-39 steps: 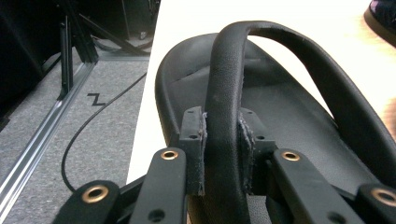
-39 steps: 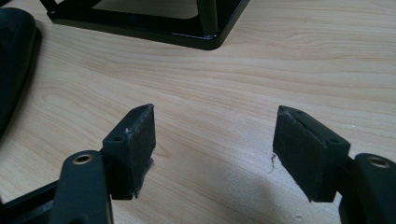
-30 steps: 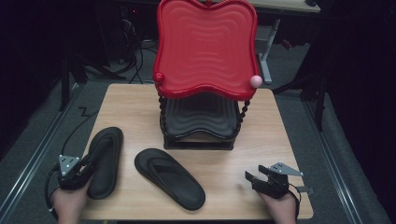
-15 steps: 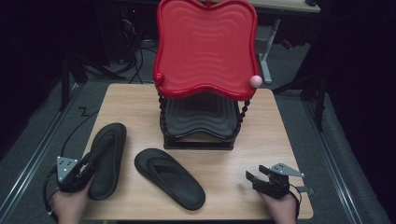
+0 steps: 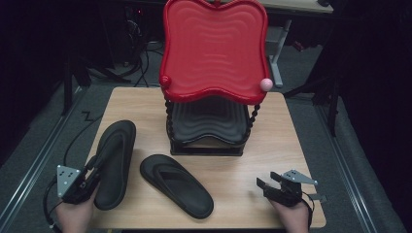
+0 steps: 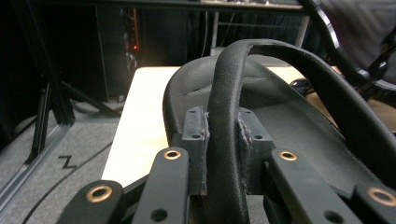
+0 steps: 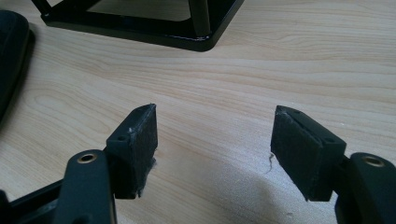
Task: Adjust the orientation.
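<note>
Gripping the strap of the left flip-flop point(image 5: 115, 162), the left gripper point(image 5: 90, 177) has its jaws clenched on the black band; the left gripper view shows the strap point(image 6: 229, 121) pinched between both pads. This sandal lies at the table's point(image 5: 291, 145) left edge, left of the two-tier rack point(image 5: 210, 111), its heel end at the gripper. The second flip-flop point(image 5: 176, 184) lies sole-down in front of the rack, angled, just beside the first and apart from it. The rack's red upper tray point(image 5: 214, 48) stands tilted toward the camera and holds nothing visible; the black lower tray point(image 5: 209, 121) beneath it also looks bare. The right gripper point(image 5: 270, 185) rests in front of the rack's right side, jaws released and spread over bare wood.
</note>
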{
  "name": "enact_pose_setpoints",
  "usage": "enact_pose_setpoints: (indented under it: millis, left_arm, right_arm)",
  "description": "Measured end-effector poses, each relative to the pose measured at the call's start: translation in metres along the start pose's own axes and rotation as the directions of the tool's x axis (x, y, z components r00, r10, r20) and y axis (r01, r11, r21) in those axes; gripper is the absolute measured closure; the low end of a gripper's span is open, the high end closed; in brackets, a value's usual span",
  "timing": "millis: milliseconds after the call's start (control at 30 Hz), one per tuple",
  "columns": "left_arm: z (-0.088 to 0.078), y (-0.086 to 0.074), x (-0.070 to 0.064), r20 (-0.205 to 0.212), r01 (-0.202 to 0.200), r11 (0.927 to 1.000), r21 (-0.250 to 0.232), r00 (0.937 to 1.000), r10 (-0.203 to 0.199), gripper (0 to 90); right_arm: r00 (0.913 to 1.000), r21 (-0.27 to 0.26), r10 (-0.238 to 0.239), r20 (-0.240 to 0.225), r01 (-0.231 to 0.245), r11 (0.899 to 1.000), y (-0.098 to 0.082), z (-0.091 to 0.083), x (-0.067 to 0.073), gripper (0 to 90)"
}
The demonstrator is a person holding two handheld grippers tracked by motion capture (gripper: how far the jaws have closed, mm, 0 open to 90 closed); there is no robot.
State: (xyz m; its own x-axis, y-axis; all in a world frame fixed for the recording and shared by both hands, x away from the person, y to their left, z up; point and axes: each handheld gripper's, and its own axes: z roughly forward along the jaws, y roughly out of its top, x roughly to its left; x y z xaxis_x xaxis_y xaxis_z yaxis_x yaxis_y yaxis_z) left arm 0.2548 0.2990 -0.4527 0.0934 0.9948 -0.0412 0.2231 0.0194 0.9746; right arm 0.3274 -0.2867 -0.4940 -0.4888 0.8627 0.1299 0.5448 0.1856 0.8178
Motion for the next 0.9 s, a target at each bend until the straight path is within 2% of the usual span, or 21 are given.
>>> enact_pose_setpoints:
  millis: [233, 367, 433, 533, 633, 900]
  left_arm:
    - [-0.009, 0.007, -0.018, 0.066, -0.033, 0.9989, -0.033, 0.9972, 0.035, 76.2]
    - [-0.016, 0.008, -0.032, 0.108, -0.053, 0.9974, -0.049, 0.9924, 0.058, 76.3]
    - [-0.02, 0.007, -0.044, 0.146, -0.066, 0.9967, -0.047, 0.9867, 0.072, 76.4]
    - [-0.023, 0.007, -0.05, 0.162, -0.068, 0.9963, -0.053, 0.9838, 0.076, 76.4]
    - [-0.028, 0.008, -0.059, 0.195, -0.071, 0.9949, -0.071, 0.9773, 0.084, 76.4]
    - [-0.032, 0.008, -0.069, 0.226, -0.075, 0.9937, -0.084, 0.9698, 0.092, 76.6]
  right_arm:
    - [1.0, 0.014, -0.002, 0.0, 0.002, 1.0, 0.0, 0.001, 0.0, 32.2]
    - [1.0, 0.015, -0.008, 0.0, 0.008, 1.0, -0.001, 0.001, 0.0, 32.3]
    - [1.0, 0.017, -0.009, -0.002, 0.009, 1.0, -0.001, 0.001, 0.001, 32.3]
    - [1.0, 0.018, -0.008, -0.002, 0.008, 1.0, -0.001, 0.001, 0.001, 32.4]
    - [0.9999, 0.018, -0.014, 0.001, 0.014, 1.0, -0.001, 0.001, 0.001, 32.5]
    - [0.9998, 0.018, -0.019, 0.0, 0.019, 1.0, -0.001, 0.001, 0.002, 32.9]
